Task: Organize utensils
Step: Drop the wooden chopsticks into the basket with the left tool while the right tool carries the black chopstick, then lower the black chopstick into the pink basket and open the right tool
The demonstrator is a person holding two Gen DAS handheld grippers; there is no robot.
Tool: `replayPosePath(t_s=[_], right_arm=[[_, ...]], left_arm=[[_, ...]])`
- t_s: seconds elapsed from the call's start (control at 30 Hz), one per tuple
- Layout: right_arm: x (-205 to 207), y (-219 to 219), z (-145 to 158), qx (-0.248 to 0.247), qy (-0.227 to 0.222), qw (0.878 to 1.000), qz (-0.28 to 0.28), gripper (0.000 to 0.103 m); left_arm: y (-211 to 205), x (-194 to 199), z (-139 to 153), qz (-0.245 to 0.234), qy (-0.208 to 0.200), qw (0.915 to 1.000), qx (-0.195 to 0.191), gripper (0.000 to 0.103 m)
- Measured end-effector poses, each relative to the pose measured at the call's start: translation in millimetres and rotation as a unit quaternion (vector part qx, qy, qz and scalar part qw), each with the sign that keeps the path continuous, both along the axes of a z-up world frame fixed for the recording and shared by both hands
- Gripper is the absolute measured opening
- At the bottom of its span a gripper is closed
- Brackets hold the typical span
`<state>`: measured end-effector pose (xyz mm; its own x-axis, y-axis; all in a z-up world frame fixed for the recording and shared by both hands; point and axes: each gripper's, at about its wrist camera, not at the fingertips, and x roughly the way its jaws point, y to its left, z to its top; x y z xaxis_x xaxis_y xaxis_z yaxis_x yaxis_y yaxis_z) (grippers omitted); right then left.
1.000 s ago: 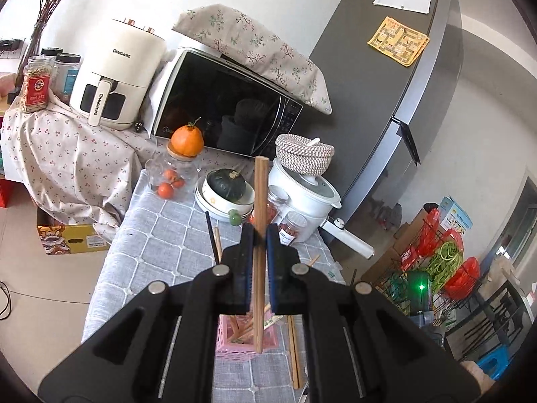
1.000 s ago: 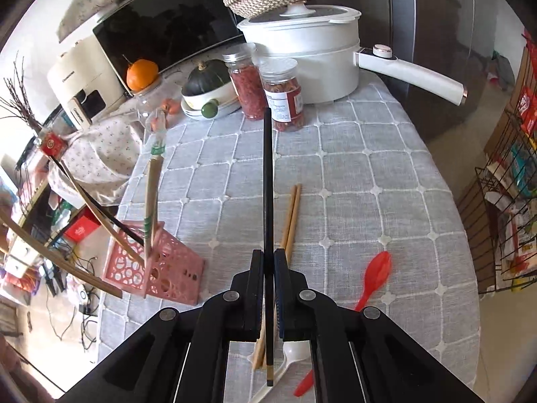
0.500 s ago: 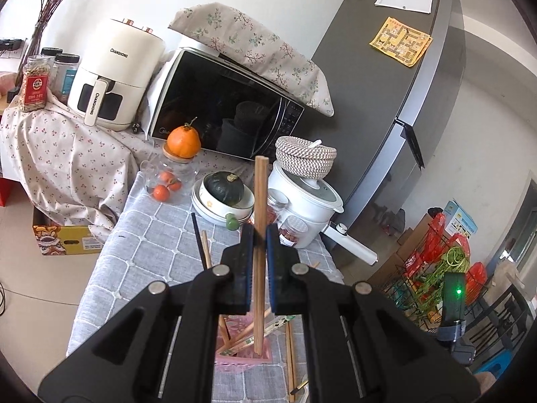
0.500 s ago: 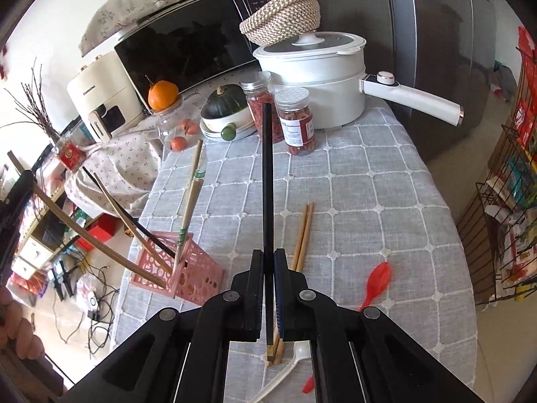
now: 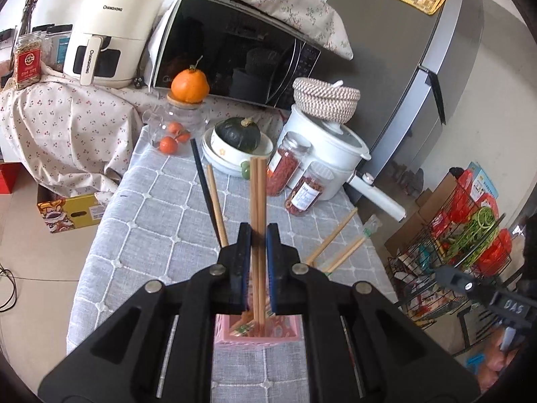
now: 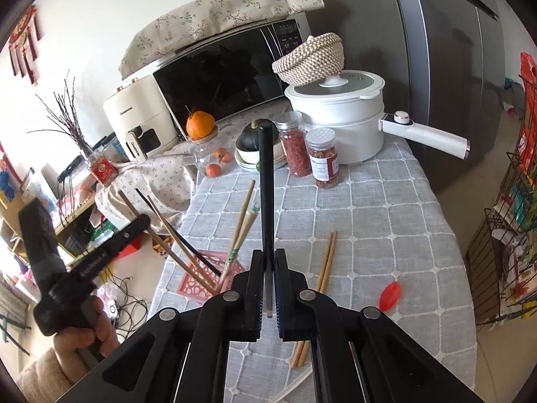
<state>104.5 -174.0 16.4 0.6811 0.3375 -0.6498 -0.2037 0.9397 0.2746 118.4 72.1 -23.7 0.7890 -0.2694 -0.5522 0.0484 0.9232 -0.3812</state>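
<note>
Both grippers [image 5: 258,238] [image 6: 267,262] pinch chopsticks [image 5: 257,194] [image 6: 266,181]

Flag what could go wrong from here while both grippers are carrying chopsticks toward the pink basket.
The left gripper holds wooden chopsticks over the pink basket, whose chopsticks lean outward; dropping more in could jam against them or tip the light basket. The right gripper grips the black chopstick near its lower end, so it may pivot in the jaws. The basket sits near the table's edge.
</note>
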Motion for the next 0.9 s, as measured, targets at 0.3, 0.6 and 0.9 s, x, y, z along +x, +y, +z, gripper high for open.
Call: replayPosePath(t_s=[0.3,0.6,0.9], right_arm=[[-10.2,2.0,31.8,0.066,-0.033,0.997,0.021,0.006],[8.4,35.4,25.7,0.079,-0.040,0.996,0.032,0.006],[33.3,71.2,-8.6,0.050,-0.012,0.998,0.037,0.006]], left_arm=[[13.1,-7.0,-4.3,0.009,0.048,0.9988,-0.007,0.058],[29.8,-21.7,0.9,0.012,0.053,0.9982,0.025,0.075],[43.9,-21.5,-13.6,0.007,0.099,0.9934,0.057,0.079]])
